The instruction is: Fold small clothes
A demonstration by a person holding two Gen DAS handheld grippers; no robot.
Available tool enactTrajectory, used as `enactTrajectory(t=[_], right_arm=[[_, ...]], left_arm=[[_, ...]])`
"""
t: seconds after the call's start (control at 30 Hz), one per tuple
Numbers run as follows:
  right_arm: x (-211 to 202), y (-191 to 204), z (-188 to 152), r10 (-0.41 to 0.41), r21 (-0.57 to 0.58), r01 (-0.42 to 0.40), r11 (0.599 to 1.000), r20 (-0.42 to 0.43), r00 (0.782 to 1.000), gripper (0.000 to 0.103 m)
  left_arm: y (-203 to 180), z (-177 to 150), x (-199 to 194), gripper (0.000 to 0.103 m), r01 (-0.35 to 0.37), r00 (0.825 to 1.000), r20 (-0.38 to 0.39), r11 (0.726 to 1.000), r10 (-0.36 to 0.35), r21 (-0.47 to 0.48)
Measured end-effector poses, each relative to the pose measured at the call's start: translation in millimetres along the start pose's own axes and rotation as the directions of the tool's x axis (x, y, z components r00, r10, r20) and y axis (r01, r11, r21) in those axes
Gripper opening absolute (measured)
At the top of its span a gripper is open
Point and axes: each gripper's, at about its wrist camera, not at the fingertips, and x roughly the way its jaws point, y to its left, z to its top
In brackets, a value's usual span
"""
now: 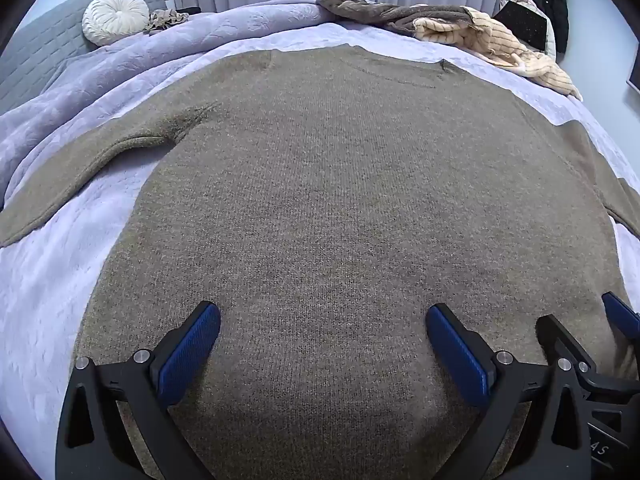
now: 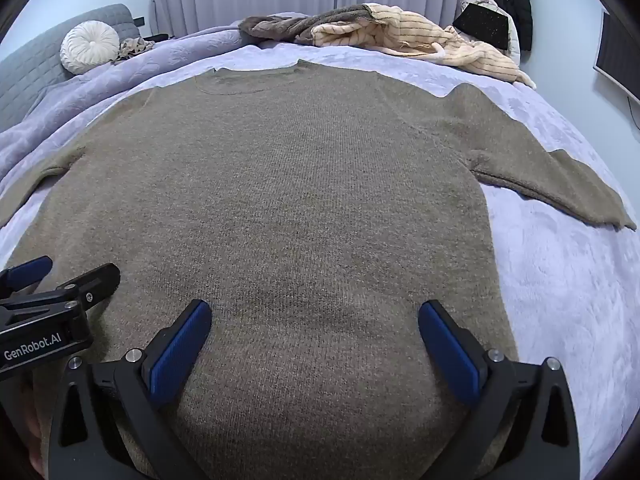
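Both tools were angled steeply downward over a brown knitted sweater [image 1: 344,200] laid flat, neckline away from the cameras, on a lilac plush blanket [image 1: 52,280] covering the bed. The left gripper [image 1: 322,344] was held with its blue ribbed pads [image 1: 190,354] spread wide — nothing was clamped between them; only the sweater's lower body was seen in the gap. The right gripper [image 2: 314,342] was positioned just beside it, fingers equally parted and empty. Both sleeves were extended outward. A striped cream garment [image 2: 436,46] was heaped at the far edge.
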Motion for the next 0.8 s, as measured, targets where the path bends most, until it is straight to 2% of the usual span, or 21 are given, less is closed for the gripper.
enactTrajectory(t=[0.8], right_arm=[[0.9,0.9,-1.9,0.003,0.003,-0.003,1.000,0.008,1.000,0.103]], left_arm=[[-4.0,1.0,-0.4,0.103,-0.011,0.999,0.035,1.000,0.011,0.000]])
